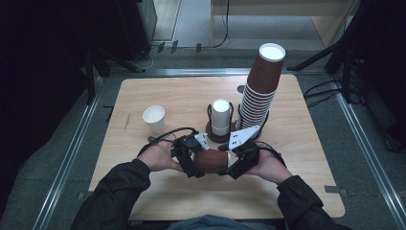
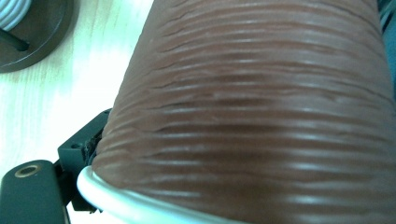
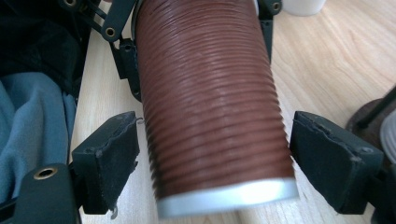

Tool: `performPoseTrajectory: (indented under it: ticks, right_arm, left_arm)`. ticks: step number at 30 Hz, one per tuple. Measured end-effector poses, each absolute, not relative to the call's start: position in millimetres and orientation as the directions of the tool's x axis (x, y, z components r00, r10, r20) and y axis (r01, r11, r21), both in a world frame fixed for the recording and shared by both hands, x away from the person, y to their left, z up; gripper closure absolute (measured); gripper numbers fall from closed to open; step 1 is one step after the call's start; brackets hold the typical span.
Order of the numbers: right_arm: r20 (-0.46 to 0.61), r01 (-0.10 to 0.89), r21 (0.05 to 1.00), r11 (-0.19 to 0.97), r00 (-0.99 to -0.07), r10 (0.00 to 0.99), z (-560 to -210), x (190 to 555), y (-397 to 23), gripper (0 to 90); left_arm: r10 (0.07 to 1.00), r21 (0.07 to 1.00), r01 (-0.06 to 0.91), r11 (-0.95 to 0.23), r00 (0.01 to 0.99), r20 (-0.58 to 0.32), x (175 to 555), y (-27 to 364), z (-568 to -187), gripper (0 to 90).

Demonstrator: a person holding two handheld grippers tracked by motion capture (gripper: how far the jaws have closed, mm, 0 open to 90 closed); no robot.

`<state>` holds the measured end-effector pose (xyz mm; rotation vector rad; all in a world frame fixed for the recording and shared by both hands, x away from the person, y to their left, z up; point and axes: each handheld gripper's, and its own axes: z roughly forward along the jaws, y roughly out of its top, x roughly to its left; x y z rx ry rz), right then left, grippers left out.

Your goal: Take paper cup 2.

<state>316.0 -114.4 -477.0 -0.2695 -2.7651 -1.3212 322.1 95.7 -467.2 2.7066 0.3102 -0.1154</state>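
A ribbed brown paper cup (image 1: 211, 160) with a white rim lies sideways just above the table.

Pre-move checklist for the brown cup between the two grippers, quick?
1. Left gripper grips the brown ribbed paper cup at its far end: ok.
2. Right gripper closed on cup: not ok, fingers stand apart from its sides.
3. Cup lifted off the wooden table: cannot tell.
4. Tall stack of brown cups clear of both hands: ok.
5. White paper cup upright, apart: ok.
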Motion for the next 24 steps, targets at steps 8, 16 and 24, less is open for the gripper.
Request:
performPoseTrajectory:
  ticks: [8,16,24]
  right_arm:
    - [0.120,0.160,0.729,0.665,-0.987,0.106,-484.5,314.9,-99.4,16.7]
    - [0.111,0.148,0.723,0.675,-0.989,0.098,-485.8,314.3,-95.3,18.8]
    - [0.078,0.128,0.735,0.666,-0.991,0.104,-481.5,314.3,-99.1,18.4]
  left_arm:
    - [0.197,0.390,0.233,-0.891,0.972,-0.131,320.6,92.9,-467.3,8.4]
    - [0.197,0.387,0.236,-0.892,0.971,-0.137,320.3,92.6,-468.3,7.9]
    - [0.240,0.466,0.282,-0.838,0.959,-0.149,321.4,99.5,-461.4,0.0]
